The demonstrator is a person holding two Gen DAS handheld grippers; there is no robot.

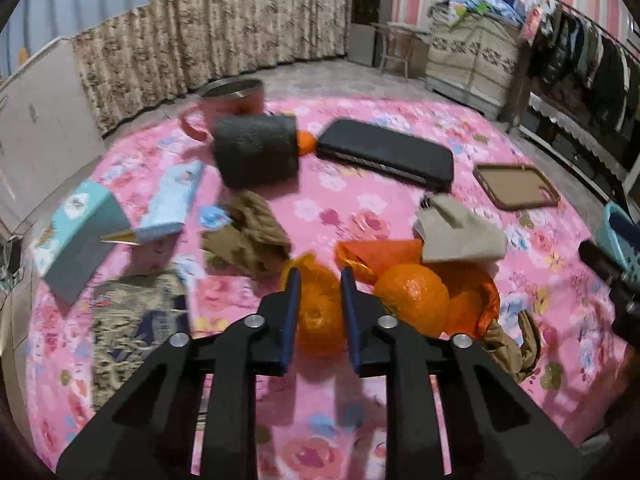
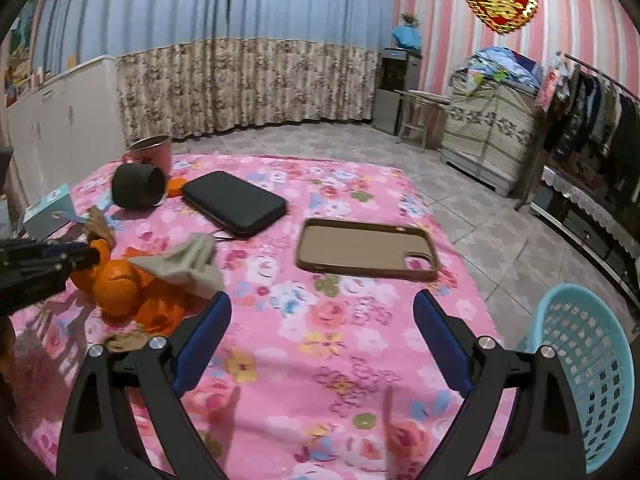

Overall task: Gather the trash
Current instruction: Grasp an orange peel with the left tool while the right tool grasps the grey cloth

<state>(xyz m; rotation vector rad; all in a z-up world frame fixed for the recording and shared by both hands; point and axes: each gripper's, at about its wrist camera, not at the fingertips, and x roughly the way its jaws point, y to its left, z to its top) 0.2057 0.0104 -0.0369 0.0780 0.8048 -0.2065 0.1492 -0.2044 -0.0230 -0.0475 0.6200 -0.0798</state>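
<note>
My left gripper [image 1: 319, 276] is partly open over an orange [image 1: 320, 320] wrapped in orange plastic; its blue pads stand on either side of the fruit's top, and I cannot tell if they touch. A second orange [image 1: 412, 298] lies just right of it on an orange plastic bag [image 1: 472, 300]. Crumpled brown paper [image 1: 248, 236] lies behind, a beige crumpled paper [image 1: 456, 232] to the right, another brown scrap [image 1: 516, 344] at the near right. My right gripper [image 2: 322, 308] is wide open and empty above the pink floral tablecloth [image 2: 320, 340]. A turquoise mesh basket [image 2: 588, 368] stands at the table's right edge.
On the table are a pink mug [image 1: 228, 104], a dark tipped-over cup [image 1: 256, 152], a black case [image 1: 388, 152], a brown phone case [image 2: 368, 248], light-blue boxes [image 1: 80, 232] and a patterned cloth [image 1: 136, 320]. The tiled floor, cabinets and a clothes rack lie beyond.
</note>
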